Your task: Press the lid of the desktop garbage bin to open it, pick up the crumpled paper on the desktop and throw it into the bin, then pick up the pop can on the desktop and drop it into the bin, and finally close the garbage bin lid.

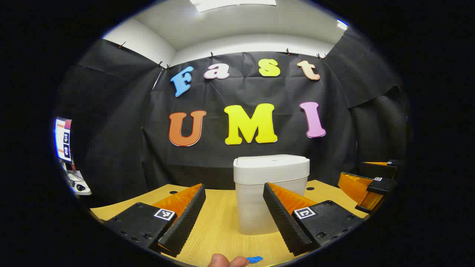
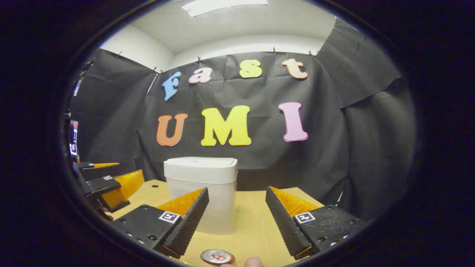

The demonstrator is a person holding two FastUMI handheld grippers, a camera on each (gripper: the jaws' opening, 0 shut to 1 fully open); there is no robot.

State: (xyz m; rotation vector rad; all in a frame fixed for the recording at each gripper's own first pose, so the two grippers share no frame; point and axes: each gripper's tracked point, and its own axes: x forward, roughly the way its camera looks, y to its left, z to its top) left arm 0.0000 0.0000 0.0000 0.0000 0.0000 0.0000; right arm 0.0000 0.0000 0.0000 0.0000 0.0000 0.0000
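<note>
The white desktop bin (image 1: 271, 193) stands on the wooden table with its lid (image 1: 272, 165) down. My left gripper (image 1: 234, 187) hovers low in front of it, open, nothing between its fingers. In the right gripper view the bin (image 2: 202, 196) sits ahead and to the left of my right gripper (image 2: 236, 189), which is open and holds nothing. The top of a pop can (image 2: 217, 256) peeks in at the bottom edge, nearer than the fingers. A small blue piece (image 1: 255, 259), possibly the crumpled paper, lies at the bottom edge of the left gripper view.
The right gripper (image 1: 371, 181) shows at the far right of the left gripper view, and the left gripper (image 2: 111, 185) at the far left of the right gripper view. A person's fingertip (image 1: 222, 261) pokes in at the bottom. Bare wooden table (image 2: 252, 222) lies around the bin.
</note>
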